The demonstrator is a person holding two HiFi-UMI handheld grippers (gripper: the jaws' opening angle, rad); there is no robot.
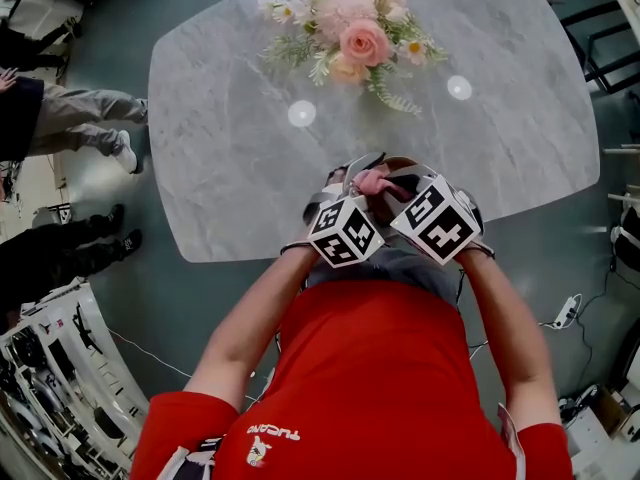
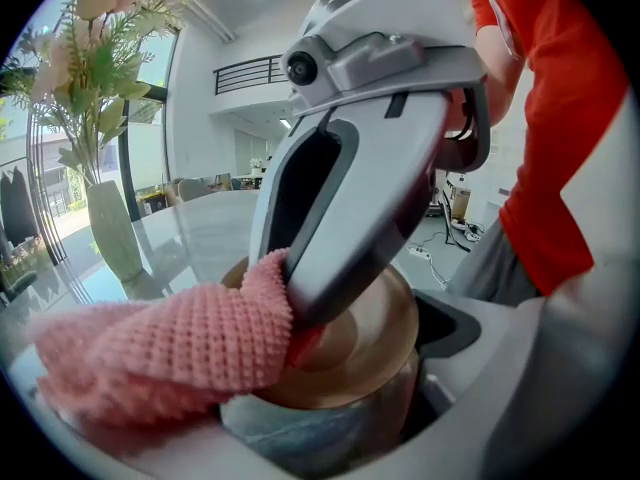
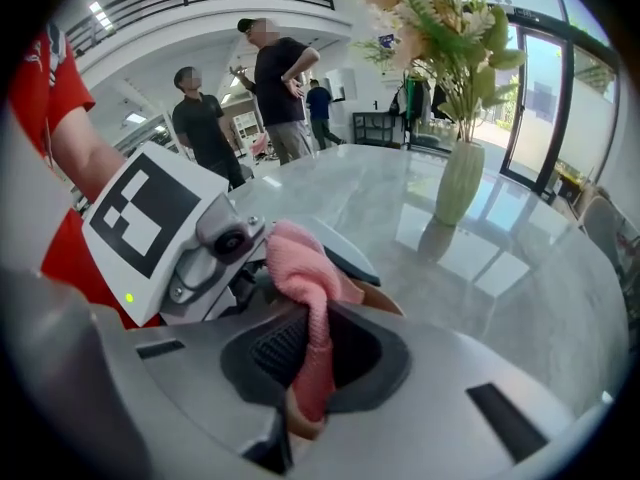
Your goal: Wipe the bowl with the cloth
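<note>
Both tools are packed tight together at the near edge of the marble worktop (image 1: 230, 168), right in front of the person's red shirt (image 1: 390, 368). The left tool (image 1: 333, 190) has the bowl (image 2: 370, 338) between its jaws, clamped from both sides. It is a brown-lined bowl, tilted with its inside facing the left gripper view. The right tool (image 1: 395, 183) comes in from above and to the right, jaws pinched narrow on the pink cloth (image 2: 170, 353). In the right gripper view the cloth runs straight down between the 2 dark pads (image 3: 270, 353) and bunches into a fold above them.

In the left gripper view, the tip of the right tool sits inside the bowl with the cloth pressed against the brown inner wall. The rest of the knobbly cloth spills out over the bowl's left rim and lies on the left tool's lower jaw. In the head view the cloth shows only as a small pink knot between the 2 marker cubes.

Further back on the worktop stands a pale vase (image 3: 458, 193) of pink and cream flowers (image 1: 350, 28), well apart from the action. Beyond the worktop's far end, 2 people (image 3: 205, 123) in dark tops stand together.
</note>
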